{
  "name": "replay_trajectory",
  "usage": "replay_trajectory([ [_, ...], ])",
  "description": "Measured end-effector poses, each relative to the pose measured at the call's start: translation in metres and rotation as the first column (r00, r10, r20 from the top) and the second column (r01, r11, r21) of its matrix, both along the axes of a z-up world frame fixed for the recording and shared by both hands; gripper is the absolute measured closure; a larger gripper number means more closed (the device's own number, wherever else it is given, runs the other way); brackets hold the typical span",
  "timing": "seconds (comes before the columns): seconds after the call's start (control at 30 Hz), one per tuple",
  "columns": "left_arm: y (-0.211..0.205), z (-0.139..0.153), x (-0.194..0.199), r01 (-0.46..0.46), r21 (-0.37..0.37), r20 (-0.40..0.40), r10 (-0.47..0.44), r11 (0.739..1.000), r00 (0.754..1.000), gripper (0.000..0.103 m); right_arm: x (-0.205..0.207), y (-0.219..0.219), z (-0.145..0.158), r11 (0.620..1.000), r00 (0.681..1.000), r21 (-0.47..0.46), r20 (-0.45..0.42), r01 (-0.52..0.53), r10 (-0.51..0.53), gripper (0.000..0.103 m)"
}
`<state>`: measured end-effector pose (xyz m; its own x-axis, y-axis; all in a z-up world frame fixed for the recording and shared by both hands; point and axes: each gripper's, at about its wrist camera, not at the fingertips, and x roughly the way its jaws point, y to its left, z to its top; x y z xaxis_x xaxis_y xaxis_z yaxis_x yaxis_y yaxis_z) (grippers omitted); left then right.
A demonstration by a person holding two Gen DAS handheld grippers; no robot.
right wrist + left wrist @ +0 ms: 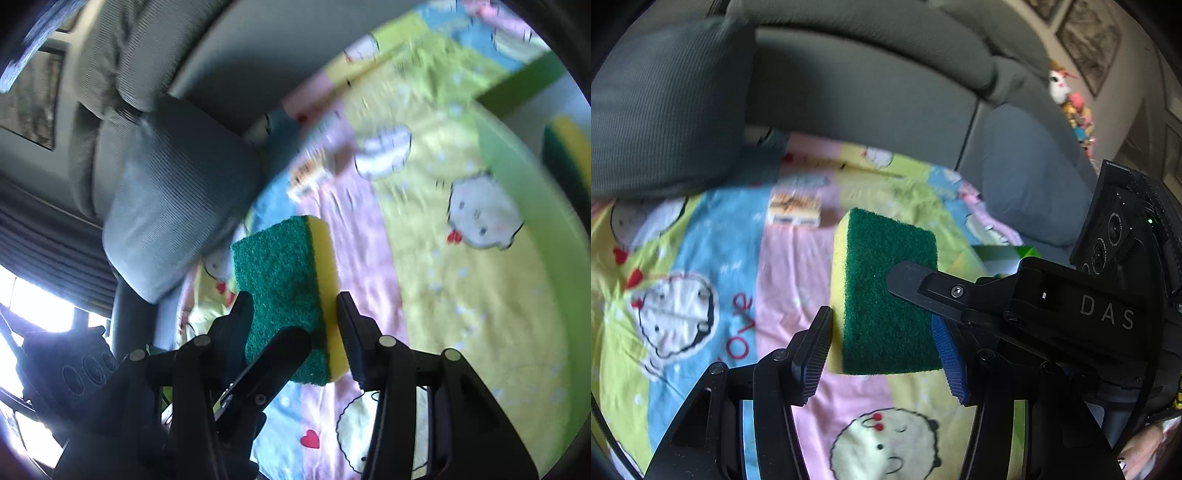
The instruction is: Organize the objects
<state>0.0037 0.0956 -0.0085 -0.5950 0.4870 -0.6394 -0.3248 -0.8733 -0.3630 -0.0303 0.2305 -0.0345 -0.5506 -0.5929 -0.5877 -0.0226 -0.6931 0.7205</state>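
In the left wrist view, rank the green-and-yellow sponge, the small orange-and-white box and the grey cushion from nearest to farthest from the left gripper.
1. Green-and-yellow sponge, between the left gripper's fingers.
2. Small orange-and-white box, on the blanket beyond.
3. Grey cushion, upper left, farthest.

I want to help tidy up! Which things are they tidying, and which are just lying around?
Job: sponge, gripped by left gripper and right gripper; second sponge; green box; maybe small packet.
Just there: cartoon blanket; grey cushion; sofa; plush toys; framed pictures.
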Motion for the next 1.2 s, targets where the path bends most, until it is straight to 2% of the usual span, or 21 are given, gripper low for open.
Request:
replay_trajectory([
  [0.23, 0.033, 0.035, 0.023, 0.077, 0.008, -0.161, -0.075, 0.997, 0.984, 0.047, 0.035, 0.033, 0.037, 0.996, 0.986, -0.008, -0.139, 0.093, -0.093, 0.057],
  [0.53, 0.074, 0.050, 0.036, 0.204, 0.020, -0.255, -0.193, 0.979, 0.948, 0.047, 0.072, 0.079, 0.062, 0.973, 0.944, -0.001, -0.241, 0.232, -0.226, 0.057],
  [0.7, 0.104, 0.049, 0.039, 0.260, -0.016, -0.260, -0.255, 0.965, 0.931, 0.047, 0.081, 0.099, 0.058, 0.949, 0.921, 0.003, -0.243, 0.316, -0.306, 0.057],
  [0.97, 0.151, 0.036, 0.032, 0.354, -0.041, -0.219, -0.355, 0.934, 0.909, 0.047, 0.091, 0.144, 0.035, 0.902, 0.885, -0.064, -0.173, 0.427, -0.431, 0.057],
  [1.2, 0.171, 0.025, 0.028, 0.410, -0.040, -0.179, -0.410, 0.911, 0.894, 0.047, 0.097, 0.165, 0.024, 0.868, 0.859, -0.065, -0.128, 0.492, -0.496, 0.057],
])
